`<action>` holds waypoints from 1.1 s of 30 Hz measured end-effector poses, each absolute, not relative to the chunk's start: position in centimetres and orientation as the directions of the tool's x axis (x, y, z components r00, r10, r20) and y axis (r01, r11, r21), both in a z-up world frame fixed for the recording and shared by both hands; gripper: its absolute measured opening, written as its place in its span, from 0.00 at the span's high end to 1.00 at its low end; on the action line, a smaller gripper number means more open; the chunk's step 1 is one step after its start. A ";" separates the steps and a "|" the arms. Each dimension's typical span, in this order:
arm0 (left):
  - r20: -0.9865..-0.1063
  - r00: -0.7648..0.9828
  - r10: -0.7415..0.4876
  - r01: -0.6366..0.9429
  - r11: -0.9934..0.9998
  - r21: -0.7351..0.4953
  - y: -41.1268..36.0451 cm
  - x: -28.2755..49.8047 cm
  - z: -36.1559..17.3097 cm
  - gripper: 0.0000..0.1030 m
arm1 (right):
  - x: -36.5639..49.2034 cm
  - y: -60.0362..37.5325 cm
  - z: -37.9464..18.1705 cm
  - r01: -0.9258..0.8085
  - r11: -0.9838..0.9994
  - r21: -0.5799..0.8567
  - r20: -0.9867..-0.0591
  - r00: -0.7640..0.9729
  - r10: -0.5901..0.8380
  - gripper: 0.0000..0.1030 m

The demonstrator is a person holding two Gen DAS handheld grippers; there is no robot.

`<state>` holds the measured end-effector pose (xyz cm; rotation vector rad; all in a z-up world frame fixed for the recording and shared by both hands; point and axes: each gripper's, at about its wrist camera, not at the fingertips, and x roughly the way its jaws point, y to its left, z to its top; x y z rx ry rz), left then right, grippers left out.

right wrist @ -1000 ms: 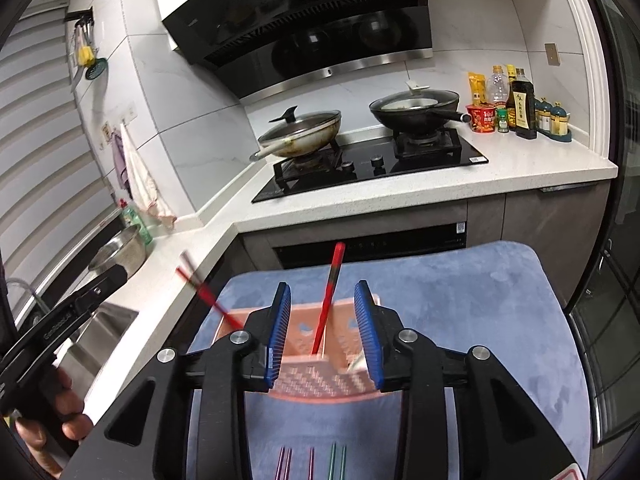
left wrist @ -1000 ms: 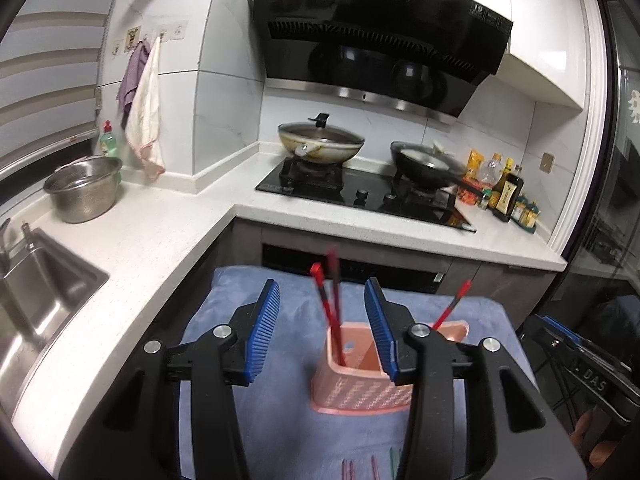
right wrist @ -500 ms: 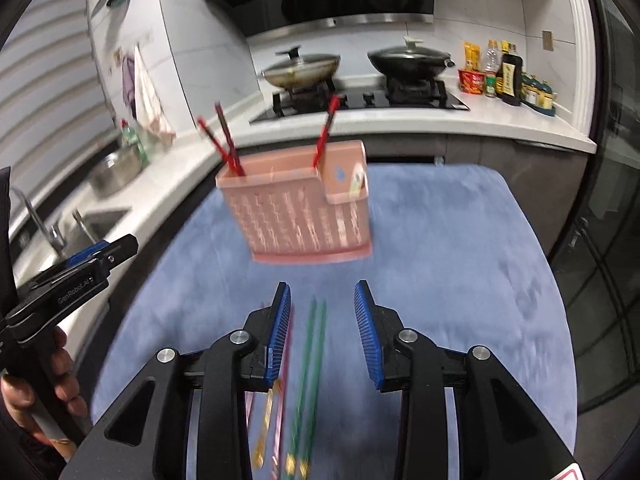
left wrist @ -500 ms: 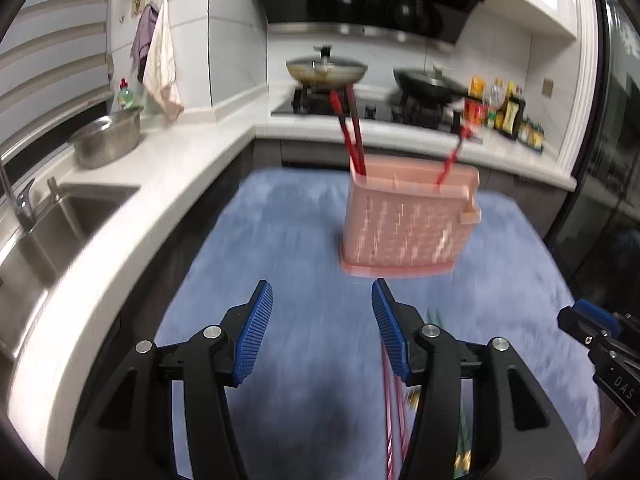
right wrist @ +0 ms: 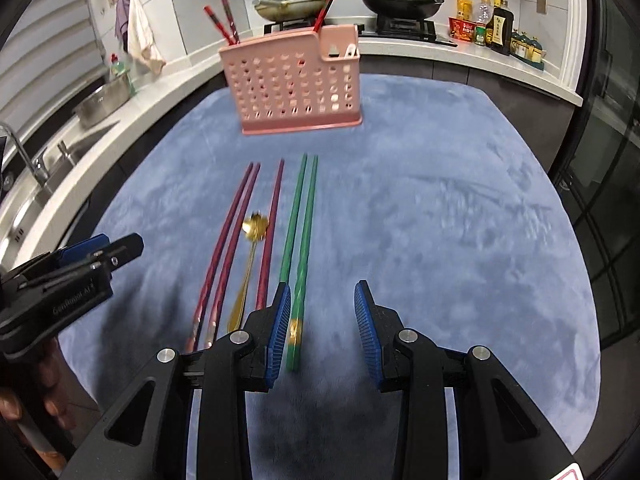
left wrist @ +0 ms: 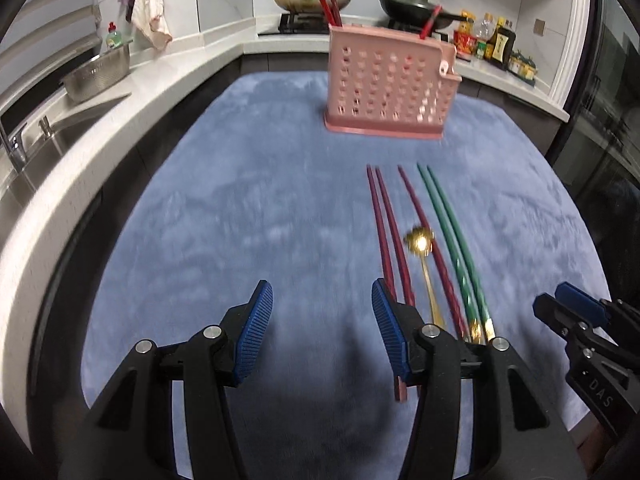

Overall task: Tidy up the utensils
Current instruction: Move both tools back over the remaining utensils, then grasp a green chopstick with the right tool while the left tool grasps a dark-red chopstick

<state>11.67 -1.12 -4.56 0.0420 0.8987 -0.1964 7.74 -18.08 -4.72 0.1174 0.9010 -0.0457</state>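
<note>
I see a blue cloth (right wrist: 440, 208) filling mid-frame, a white counter (left wrist: 132, 92) curving upper left with a steel sink (left wrist: 36, 160), a hob with two pans (right wrist: 400, 0) top centre, and dark glass doors (right wrist: 608, 160) right.

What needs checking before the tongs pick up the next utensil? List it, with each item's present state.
1. Left tongs empty: ok, jaws open over bare blue mat; they have just been opening.
2. Right tongs empty: ok, open, no pad pressing anything.
3. Green chopsticks lined up for the right tongs: not ok, one lies between the jaws, the other under the left pad.
4. Maroon chopsticks centred in the left tongs: not ok, they lie by its right finger.
5. Pink utensil holder upright: ok.
6. Gold spoon clear of neighbouring chopsticks: cannot tell.
</note>
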 end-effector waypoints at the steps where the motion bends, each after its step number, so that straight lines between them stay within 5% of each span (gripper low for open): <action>1: -0.786 0.599 -0.154 0.186 0.981 -0.051 -1.1 11.4 -4.8 0.52 | 7.7 -17.9 -5.1 0.087 0.993 0.082 -0.788 0.616 0.011 0.68; 10: -0.817 0.556 -0.154 0.186 0.981 -0.058 -1.0 10.2 -6.9 0.52 | 8.0 -17.3 -7.7 0.088 0.991 0.106 -0.824 0.565 0.038 0.68; 33: -0.837 0.511 -0.197 0.221 0.971 -0.093 -2.2 9.8 -8.0 0.52 | 9.2 -16.8 -9.9 0.065 0.994 0.092 -0.849 0.527 0.044 0.93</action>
